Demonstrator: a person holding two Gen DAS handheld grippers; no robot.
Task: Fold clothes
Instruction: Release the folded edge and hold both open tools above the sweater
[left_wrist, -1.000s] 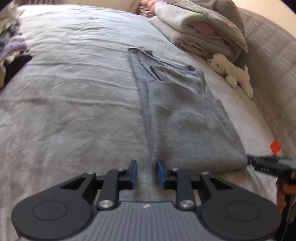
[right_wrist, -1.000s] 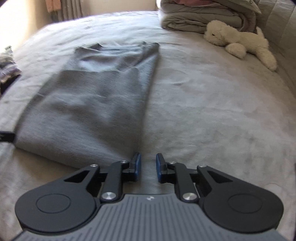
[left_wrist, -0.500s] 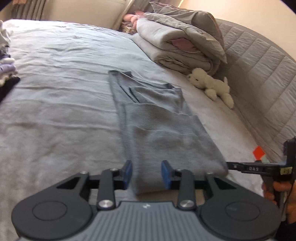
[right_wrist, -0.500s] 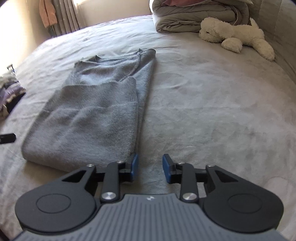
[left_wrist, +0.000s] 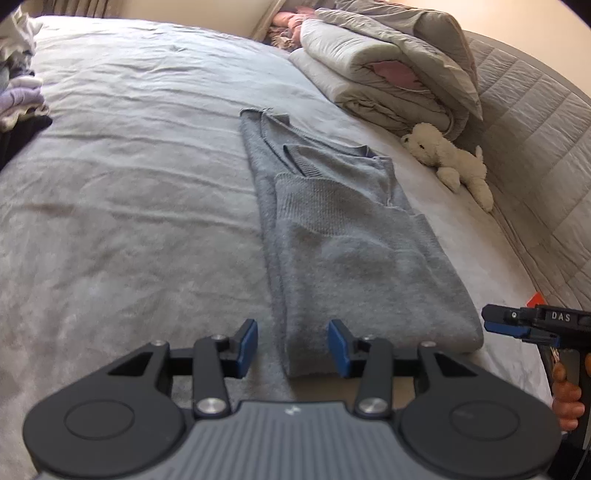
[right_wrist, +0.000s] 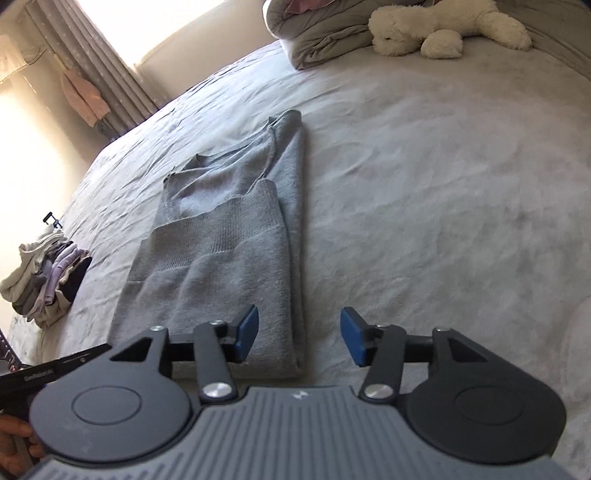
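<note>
Sweater (left_wrist: 343, 236), grey knit, lies flat on the bed (left_wrist: 129, 192), folded into a long strip with its ribbed hem doubled back over the middle. From my left gripper (left_wrist: 292, 349) I see the near left corner of the strip sitting between the 2 blue pads, the jaws spread wide and closing on nothing. My right gripper (right_wrist: 299, 336) is the same: jaws spread apart, hovering over the near right corner of the strip, with the left pad above the knit and the right pad above bare bedding. In the left wrist view the right gripper's tip (left_wrist: 517, 321) shows just beside the sweater's near right corner, a hand (left_wrist: 567, 398) wrapped around its handle. A white plush dog (left_wrist: 450, 162) lies near the quilted headboard (left_wrist: 535, 122), beside a stack of folded duvets (left_wrist: 388, 70). A pile of clothes (right_wrist: 48, 280) sits at the bed's left edge, well apart from the sweater.
</note>
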